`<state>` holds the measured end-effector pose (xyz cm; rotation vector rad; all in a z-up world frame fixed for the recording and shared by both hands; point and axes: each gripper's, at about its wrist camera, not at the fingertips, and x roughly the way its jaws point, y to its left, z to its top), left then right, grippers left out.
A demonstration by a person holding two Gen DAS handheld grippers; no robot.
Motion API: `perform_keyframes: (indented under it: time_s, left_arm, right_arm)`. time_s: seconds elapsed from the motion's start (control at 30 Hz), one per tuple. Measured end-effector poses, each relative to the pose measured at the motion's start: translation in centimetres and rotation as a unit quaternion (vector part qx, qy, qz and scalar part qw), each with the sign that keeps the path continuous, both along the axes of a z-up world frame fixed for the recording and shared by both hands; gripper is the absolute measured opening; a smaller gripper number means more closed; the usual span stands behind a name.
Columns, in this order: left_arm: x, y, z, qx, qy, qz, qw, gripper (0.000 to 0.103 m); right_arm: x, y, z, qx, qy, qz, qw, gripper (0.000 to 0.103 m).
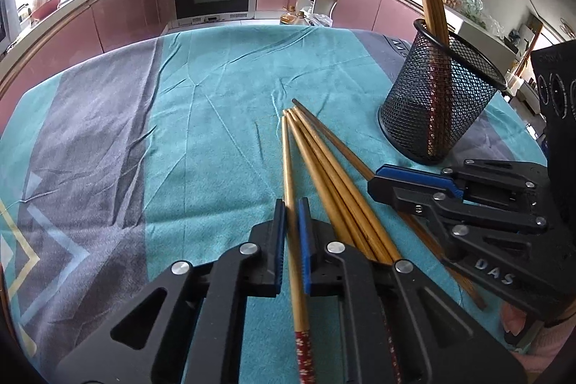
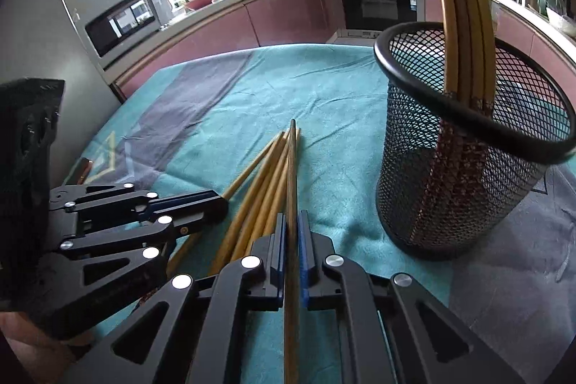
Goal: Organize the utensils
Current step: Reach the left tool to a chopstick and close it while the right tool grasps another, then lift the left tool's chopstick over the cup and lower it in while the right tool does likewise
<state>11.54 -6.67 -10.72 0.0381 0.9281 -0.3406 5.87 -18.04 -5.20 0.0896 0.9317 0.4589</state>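
- Between the left gripper (image 1: 291, 218) pads, a pale chopstick (image 1: 288, 168) sat clamped.
- Right gripper (image 2: 292, 233) pinched a darker chopstick (image 2: 292, 175) (pickup step).
- Next, probably: lift both into the mesh holder (image 2: 468, 168) ahead-right.

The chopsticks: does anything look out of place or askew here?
Yes. Several chopsticks lie loose, fanned on the tablecloth, while others stand in the mesh holder. The left gripper and right gripper each close on one.

Five loose chopsticks (image 1: 316, 161) — one mesh holder (image 1: 439, 103)
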Motion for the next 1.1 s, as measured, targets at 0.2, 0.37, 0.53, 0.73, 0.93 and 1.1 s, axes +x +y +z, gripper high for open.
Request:
perform_keyframes:
  time_s: [0.2, 0.37, 0.53, 0.73, 0.93, 1.1]
  left_arm:
    - [-0.9, 0.6, 1.3, -0.021, -0.009, -0.008, 0.9997, 0.007]
    - [-2.0, 0.9, 3.5, -0.047, -0.028, -0.029, 0.9981, 0.007]
    - [-2.9, 1.1, 5.7, -0.071, -0.045, -0.048, 0.9953, 0.007]
    - [-3.7, 1.2, 8.7, -0.104, -0.064, -0.072, 0.9900, 0.007]
    - [-4.6, 1.0, 11.7, -0.123, -0.095, -0.091, 0.9836, 0.007]
    - [-4.6, 1.0, 13.8, -0.143, -0.114, -0.095, 0.9785, 0.007]
  right_arm:
    - [-1.0, -0.7, 1.8, 0.017, -0.019, 0.009, 1.000, 0.006]
    - [-2.0, -1.9, 3.7, 0.033, -0.039, 0.012, 0.999, 0.006]
    - [-2.8, -2.9, 5.4, 0.051, -0.058, 0.011, 0.997, 0.006]
    - [-3.7, -4.7, 7.5, 0.069, -0.086, 0.001, 0.994, 0.006]
    - [-4.4, -6.7, 9.7, 0.088, -0.119, -0.015, 0.989, 0.006]
    - [-4.3, -8.1, 11.4, 0.091, -0.145, -0.027, 0.985, 0.006]
